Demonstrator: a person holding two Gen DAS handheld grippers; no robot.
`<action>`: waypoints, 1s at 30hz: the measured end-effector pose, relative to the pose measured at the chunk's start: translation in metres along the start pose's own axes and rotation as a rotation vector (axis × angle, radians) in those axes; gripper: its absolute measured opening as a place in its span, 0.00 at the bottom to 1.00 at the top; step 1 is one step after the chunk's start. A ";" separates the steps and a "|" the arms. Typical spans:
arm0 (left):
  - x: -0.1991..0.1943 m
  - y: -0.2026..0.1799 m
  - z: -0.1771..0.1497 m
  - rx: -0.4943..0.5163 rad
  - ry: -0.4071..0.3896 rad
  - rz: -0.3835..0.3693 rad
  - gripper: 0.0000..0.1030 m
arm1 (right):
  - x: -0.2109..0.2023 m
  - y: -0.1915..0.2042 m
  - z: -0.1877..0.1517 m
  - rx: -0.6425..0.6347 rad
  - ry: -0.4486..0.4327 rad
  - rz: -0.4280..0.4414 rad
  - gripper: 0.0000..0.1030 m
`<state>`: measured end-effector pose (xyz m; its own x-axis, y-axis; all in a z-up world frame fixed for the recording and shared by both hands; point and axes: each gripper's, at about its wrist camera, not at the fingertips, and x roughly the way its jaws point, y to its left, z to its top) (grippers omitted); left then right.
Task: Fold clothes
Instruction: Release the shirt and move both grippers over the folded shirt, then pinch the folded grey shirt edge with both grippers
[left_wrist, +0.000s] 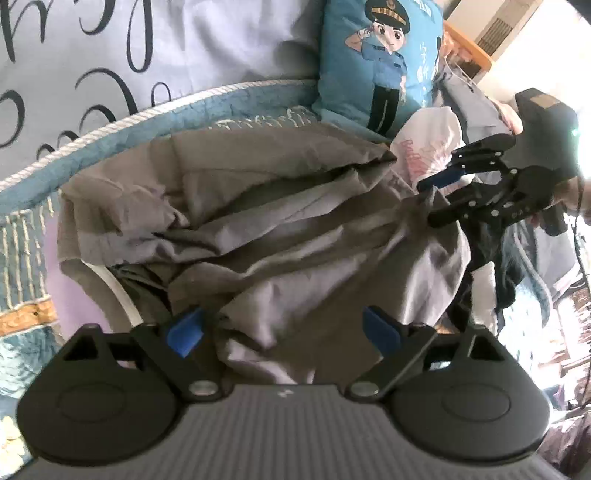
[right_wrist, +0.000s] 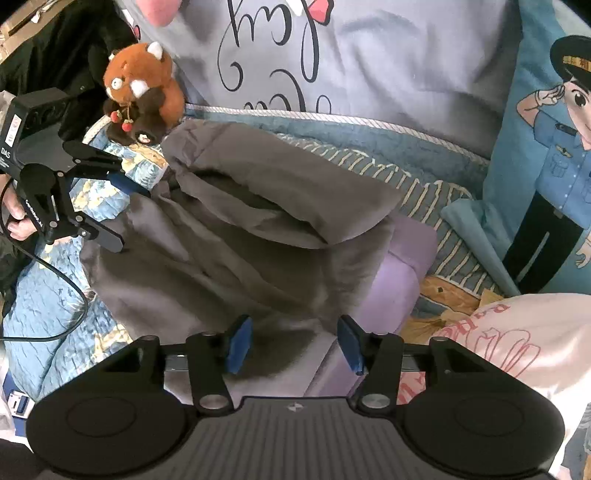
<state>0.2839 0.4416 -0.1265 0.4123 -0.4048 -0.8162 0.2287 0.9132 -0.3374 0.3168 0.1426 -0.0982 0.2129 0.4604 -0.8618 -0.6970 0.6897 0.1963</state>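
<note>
Closest in: left claw (left_wrist: 284, 325) wide apart, low over the near edge of the grey cloth (left_wrist: 277, 221). Cloth between the two blue pads (left_wrist: 186, 328), but not squeezed by them. Nothing held on this side.

Right claw (right_wrist: 295, 345) about half apart, at the other end of the same grey cloth. A bit of cloth between its pads too, with a gap on each side. No grip there either, going by the right wrist view.

A little further out: grey cloth spread across the bed (right_wrist: 44, 306) between the two claws. Bumpy and full of creases, with one big flap lying back over the middle. No neat edges, no flat folds. Under it, a purple cloth (right_wrist: 399, 280) sticking out on one side.

So, probably right at the start of the job. Nothing folded yet. Left to do: grab both ends, pull the grey cloth flat, then fold it. After that, maybe the purple one and the white and pink cloth (right_wrist: 517, 339) lying just beside.

Further back: a brown plush toy (right_wrist: 142, 88) sitting near the far corner of the grey cloth. A blue pillow (left_wrist: 384, 62) with a cartoon officer on it. Behind all that, a pale grey cover (right_wrist: 369, 55) with black curly writing.
</note>
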 end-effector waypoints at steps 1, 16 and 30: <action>0.000 0.000 0.000 -0.009 -0.001 -0.008 0.82 | 0.001 -0.001 0.000 0.010 0.004 0.001 0.50; 0.006 0.021 0.001 -0.113 0.024 0.036 0.12 | -0.001 -0.001 0.002 0.028 -0.008 0.013 0.10; -0.040 0.010 0.010 -0.130 -0.091 0.056 0.10 | -0.031 0.003 0.008 0.046 -0.090 -0.017 0.06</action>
<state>0.2789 0.4667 -0.0929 0.5004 -0.3501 -0.7918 0.0893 0.9306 -0.3550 0.3140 0.1346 -0.0669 0.2869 0.4955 -0.8198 -0.6613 0.7217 0.2048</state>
